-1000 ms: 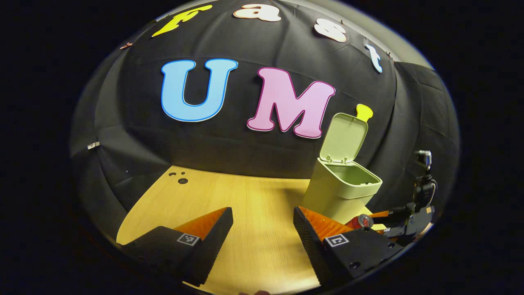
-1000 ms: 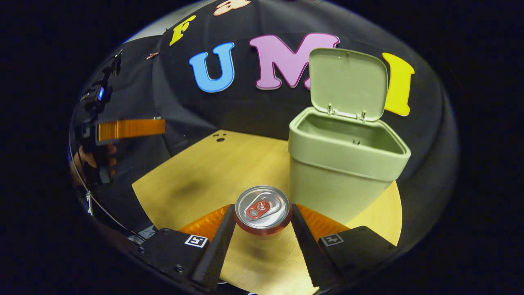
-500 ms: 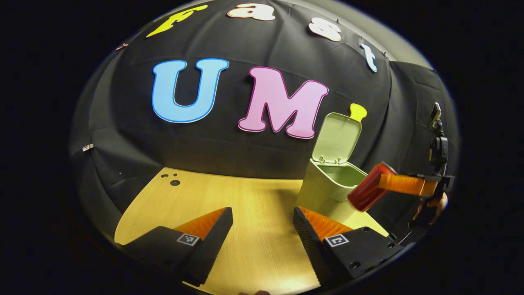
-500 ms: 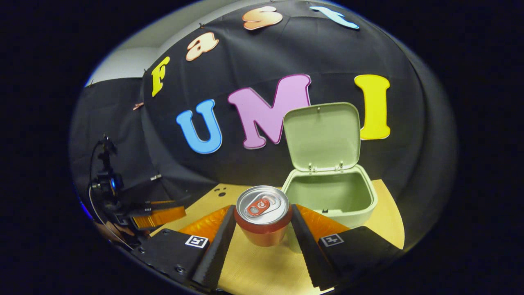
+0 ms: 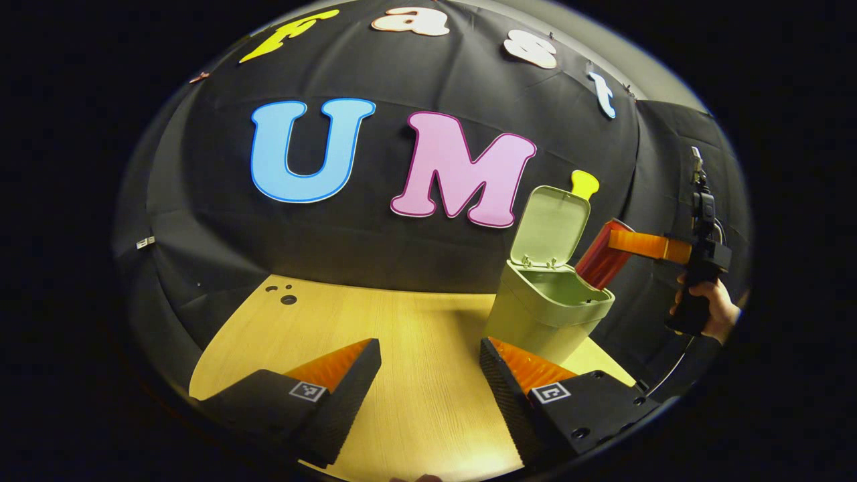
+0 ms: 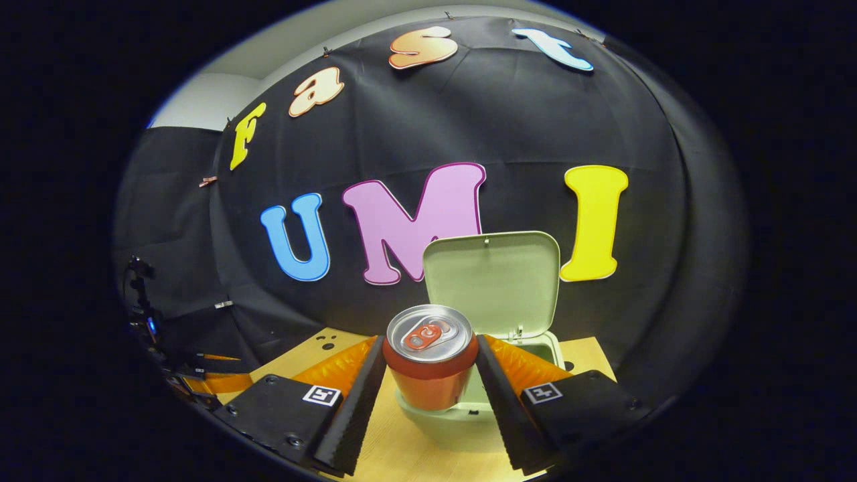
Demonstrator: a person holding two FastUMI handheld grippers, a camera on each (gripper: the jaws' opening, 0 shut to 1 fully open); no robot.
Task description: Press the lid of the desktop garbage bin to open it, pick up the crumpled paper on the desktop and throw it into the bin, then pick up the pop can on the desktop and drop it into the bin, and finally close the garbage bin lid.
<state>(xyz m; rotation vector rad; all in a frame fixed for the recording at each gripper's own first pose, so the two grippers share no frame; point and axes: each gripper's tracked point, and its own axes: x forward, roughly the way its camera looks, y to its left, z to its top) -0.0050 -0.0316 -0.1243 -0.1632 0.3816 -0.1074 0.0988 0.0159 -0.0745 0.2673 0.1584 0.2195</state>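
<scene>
A red pop can (image 6: 430, 358) with a silver top is clamped upright between the fingers of my right gripper (image 6: 430, 375), held above the open mouth of the pale green bin (image 6: 462, 418). The bin's lid (image 6: 494, 281) stands up behind it. In the left gripper view the bin (image 5: 546, 314) stands at the table's right with its lid (image 5: 551, 224) raised, and the can (image 5: 600, 258) hangs tilted over its right rim in the far gripper (image 5: 643, 246), held by a hand (image 5: 716, 311). My left gripper (image 5: 428, 375) is open over bare tabletop, nothing between its fingers.
The light wooden table (image 5: 408, 335) runs back to the black cloth wall. Small dark holes (image 5: 284, 296) mark its far left corner. The other gripper (image 6: 201, 375) shows low at the left edge of the right gripper view.
My right gripper has lifted the can off the table and carried it up over the bin's opening. The left gripper has stayed where it was, open.
</scene>
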